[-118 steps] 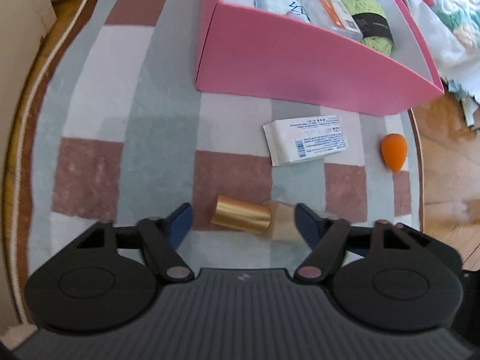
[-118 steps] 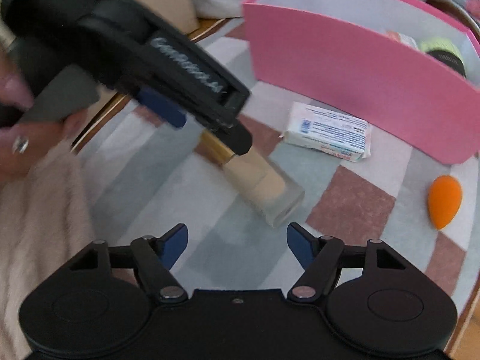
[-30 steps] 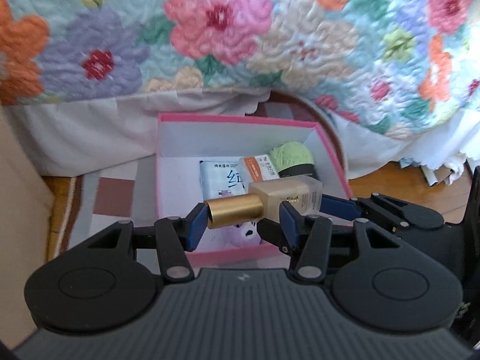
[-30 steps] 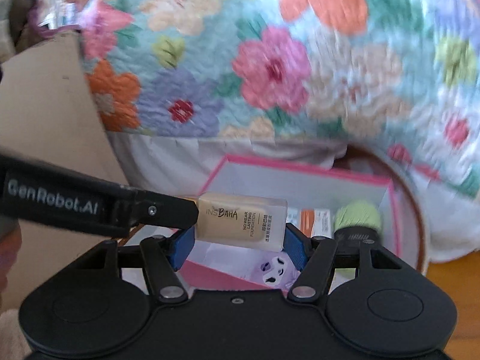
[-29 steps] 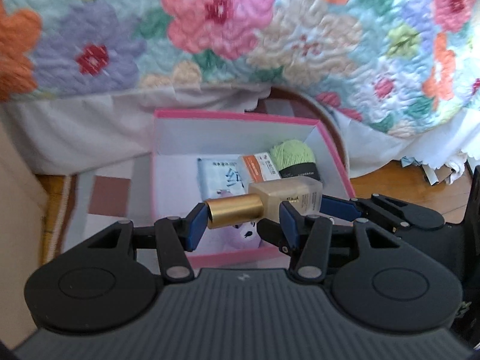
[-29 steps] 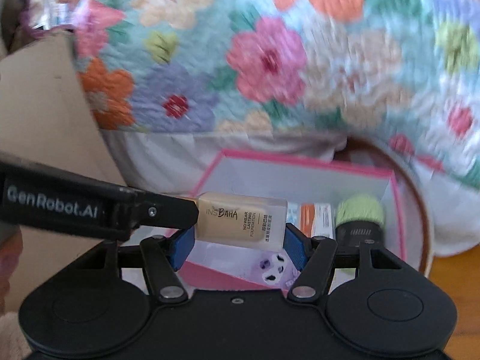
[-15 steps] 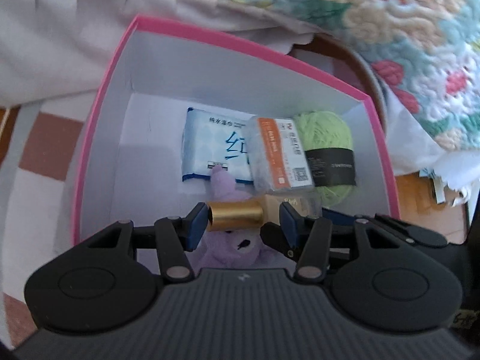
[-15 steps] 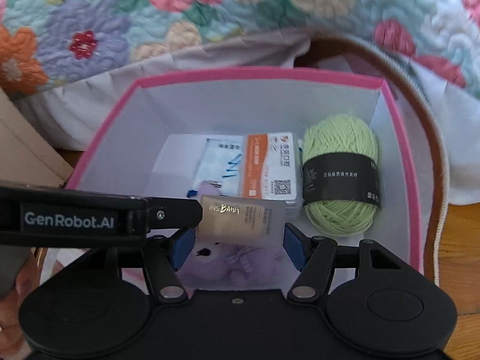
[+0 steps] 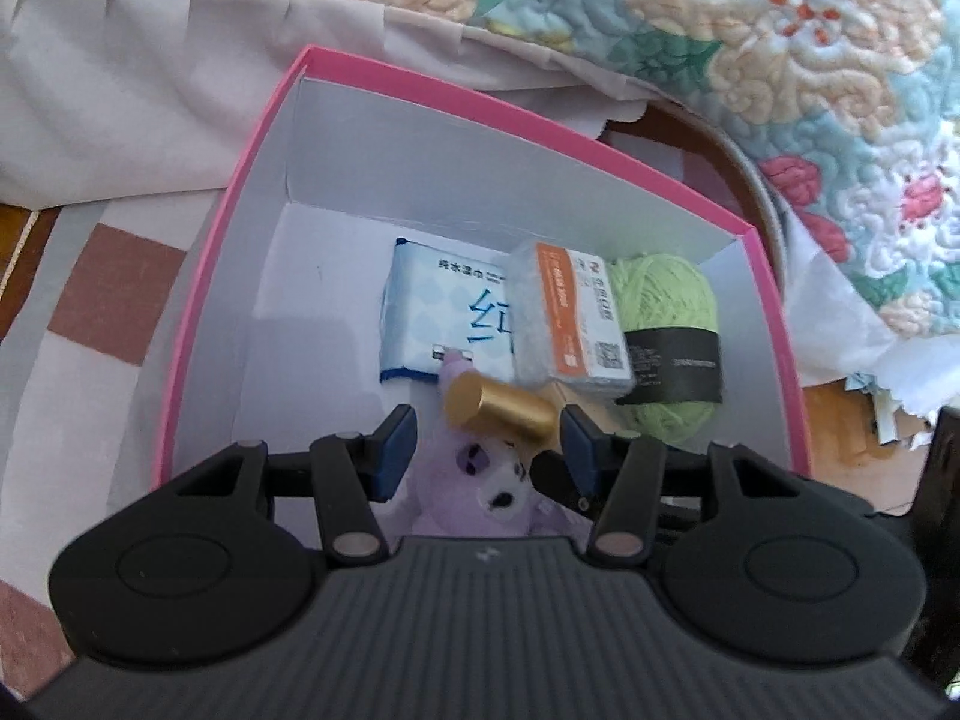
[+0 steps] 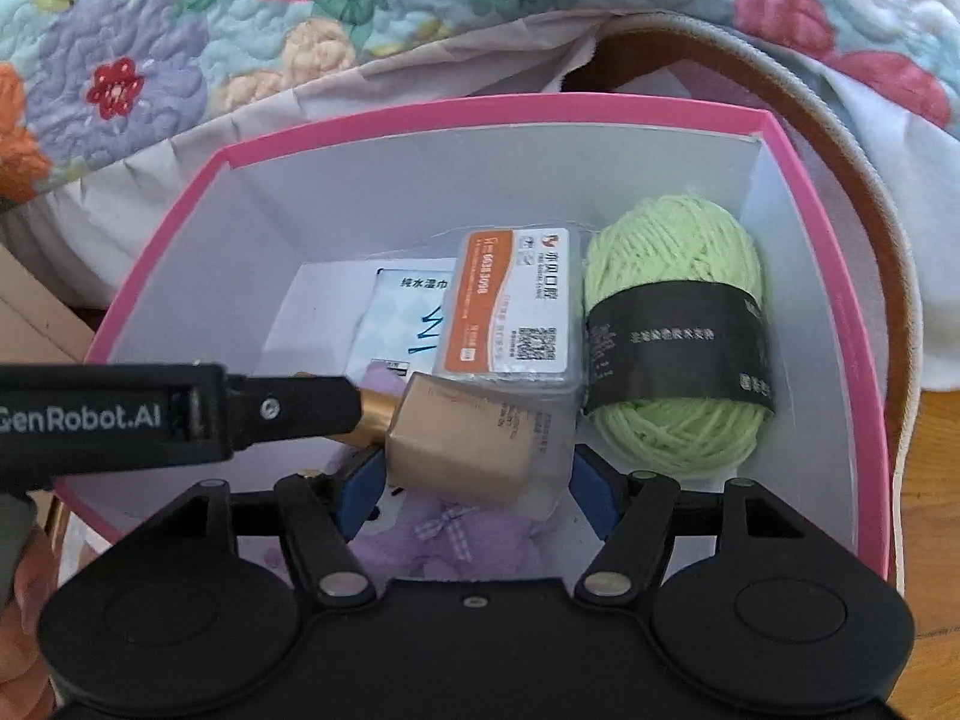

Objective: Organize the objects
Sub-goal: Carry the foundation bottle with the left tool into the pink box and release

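A foundation bottle with a gold cap (image 9: pixel 498 408) and a beige glass body (image 10: pixel 474 444) lies tilted inside the pink box (image 9: pixel 420 81), on a purple plush toy (image 9: pixel 480 480). My left gripper (image 9: pixel 486 444) straddles the cap with its jaws opening, and the left pad stands clear of the cap. My right gripper (image 10: pixel 477 492) straddles the body, jaws also opening, with a slim gap at the right pad. The left gripper's finger (image 10: pixel 288 405) reaches in from the left edge of the right wrist view.
The box (image 10: pixel 480 105) also holds a wet-wipes pack (image 9: pixel 432 318), an orange-and-white packet (image 10: pixel 510 306) and a green yarn ball (image 10: pixel 672 276). A flowered quilt (image 9: pixel 780 60) hangs behind, a checked rug (image 9: pixel 108 282) lies to the left, and wooden floor (image 10: pixel 936 480) to the right.
Both grippers came down together into the pink box with the bottle. Their jaws have widened and the bottle has tipped from level to slanted onto the plush toy.
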A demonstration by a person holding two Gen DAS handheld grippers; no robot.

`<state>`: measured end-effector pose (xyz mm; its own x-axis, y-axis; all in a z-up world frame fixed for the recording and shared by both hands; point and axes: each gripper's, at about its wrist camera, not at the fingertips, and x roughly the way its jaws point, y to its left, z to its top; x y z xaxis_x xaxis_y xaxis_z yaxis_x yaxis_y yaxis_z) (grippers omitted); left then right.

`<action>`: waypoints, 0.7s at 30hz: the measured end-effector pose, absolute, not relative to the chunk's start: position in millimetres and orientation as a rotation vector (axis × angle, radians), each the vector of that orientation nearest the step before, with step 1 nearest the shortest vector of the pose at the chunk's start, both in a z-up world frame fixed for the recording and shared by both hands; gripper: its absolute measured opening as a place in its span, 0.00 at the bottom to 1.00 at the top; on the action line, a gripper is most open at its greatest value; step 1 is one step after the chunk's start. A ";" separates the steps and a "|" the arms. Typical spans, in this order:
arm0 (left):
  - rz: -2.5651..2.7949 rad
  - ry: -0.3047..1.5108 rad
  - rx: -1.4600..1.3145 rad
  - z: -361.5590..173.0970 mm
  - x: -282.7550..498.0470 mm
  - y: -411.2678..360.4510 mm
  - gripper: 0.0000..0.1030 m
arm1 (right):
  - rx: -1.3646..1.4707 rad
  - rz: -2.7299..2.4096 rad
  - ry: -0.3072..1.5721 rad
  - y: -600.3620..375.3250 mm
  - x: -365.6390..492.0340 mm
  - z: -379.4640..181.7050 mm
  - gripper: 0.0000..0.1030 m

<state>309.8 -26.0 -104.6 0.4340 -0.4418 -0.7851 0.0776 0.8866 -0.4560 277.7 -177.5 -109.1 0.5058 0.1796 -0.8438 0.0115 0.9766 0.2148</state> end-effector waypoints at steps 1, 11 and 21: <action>-0.335 1.076 -0.364 -101.1 307.0 -25.2 0.51 | 0.210 0.100 1.033 -180.0 273.7 -108.2 0.69; -0.343 1.084 -0.229 -74.5 275.2 -24.4 0.51 | 0.228 0.123 0.957 -195.9 235.7 -87.6 0.68; -0.339 1.097 -0.186 -25.1 254.2 -18.3 0.51 | 0.081 0.179 0.919 -176.4 211.7 -30.9 0.68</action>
